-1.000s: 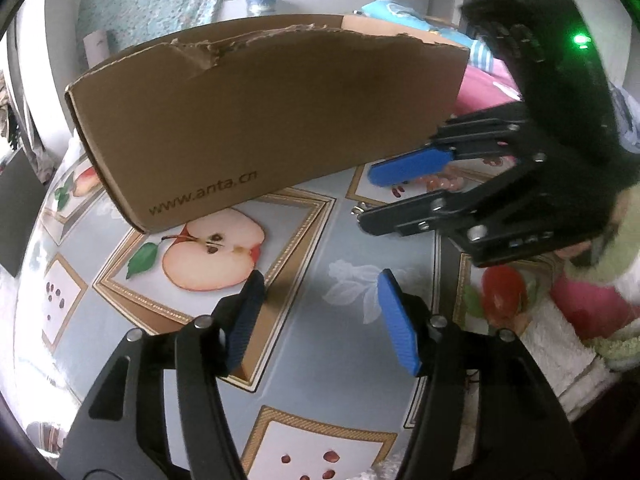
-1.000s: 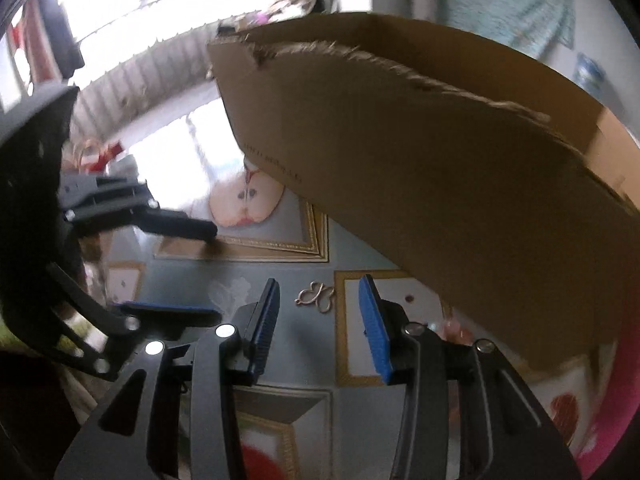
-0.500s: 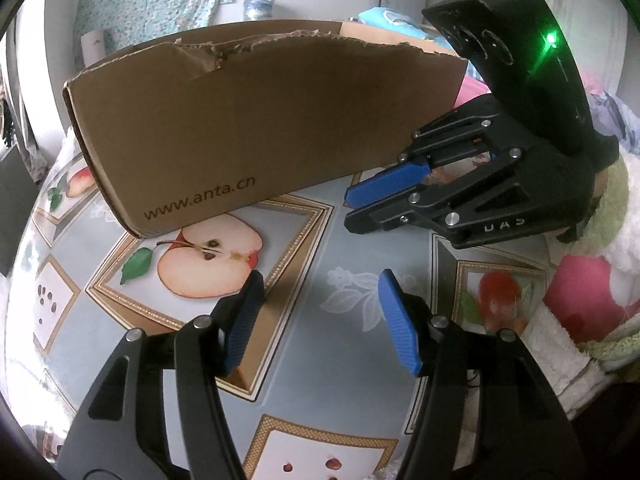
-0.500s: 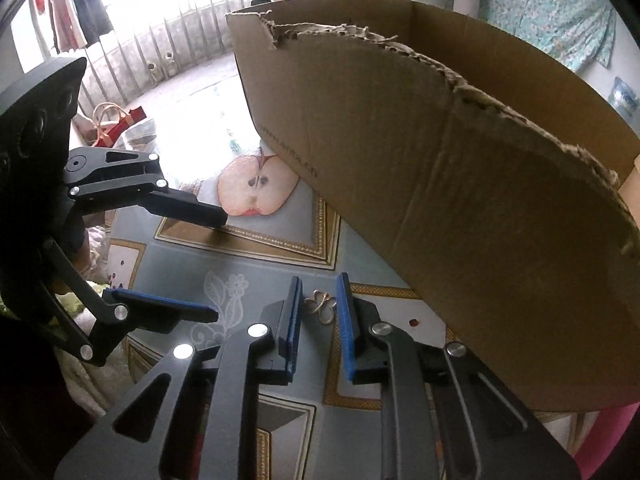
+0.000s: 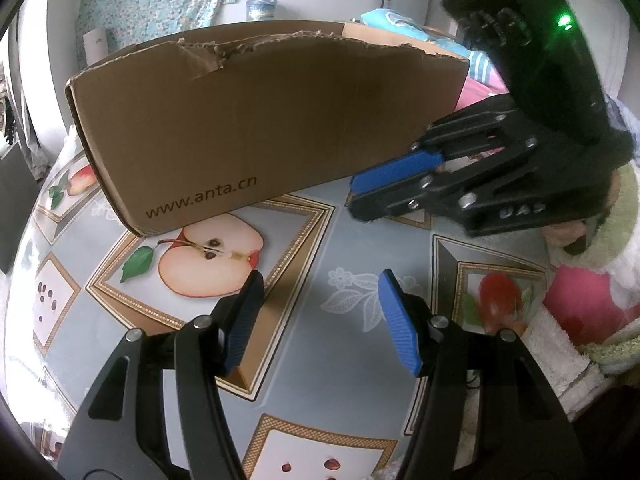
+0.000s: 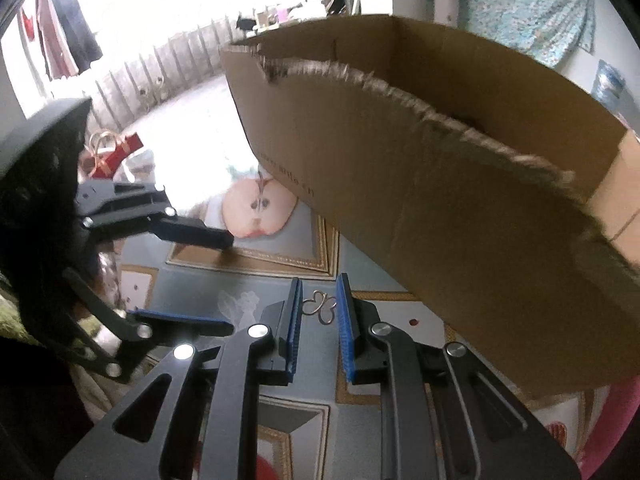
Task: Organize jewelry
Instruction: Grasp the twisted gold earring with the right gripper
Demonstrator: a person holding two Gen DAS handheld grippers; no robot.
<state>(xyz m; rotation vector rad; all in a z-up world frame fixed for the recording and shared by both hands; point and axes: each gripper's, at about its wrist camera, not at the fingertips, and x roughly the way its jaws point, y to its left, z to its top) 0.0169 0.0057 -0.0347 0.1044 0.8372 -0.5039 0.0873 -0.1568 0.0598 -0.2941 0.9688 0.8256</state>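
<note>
The right gripper point(image 6: 318, 308) has its blue-padded fingers point(image 6: 294, 312) drawn close on either side of a small looped metal jewelry piece point(image 6: 320, 307), which sits between the two pads near their tips; the loops appear to touch both pads, so the fingers are grasping it, with its lower curl hanging just below the pad edges. Whether the piece rests on the bench point(image 6: 248, 280) or is lifted off it cannot be told. Beyond and to the right of these fingers stands a cardboard box point(image 6: 460, 184) with a torn upper edge, open at the top, close to the fingertips but apart from them.

The left gripper point(image 5: 320, 320) holds its fingers point(image 5: 400, 332) spread wide, released, with nothing between them; under the gap lies the fruit-patterned cloth point(image 5: 288, 304) on the bench. A printed apple half point(image 5: 210, 262) lies ahead of the left finger, just in front of the box's lettered wall. The right gripper shows ahead and to the right of the left fingers, its tips pointing toward the box's near corner.
</note>
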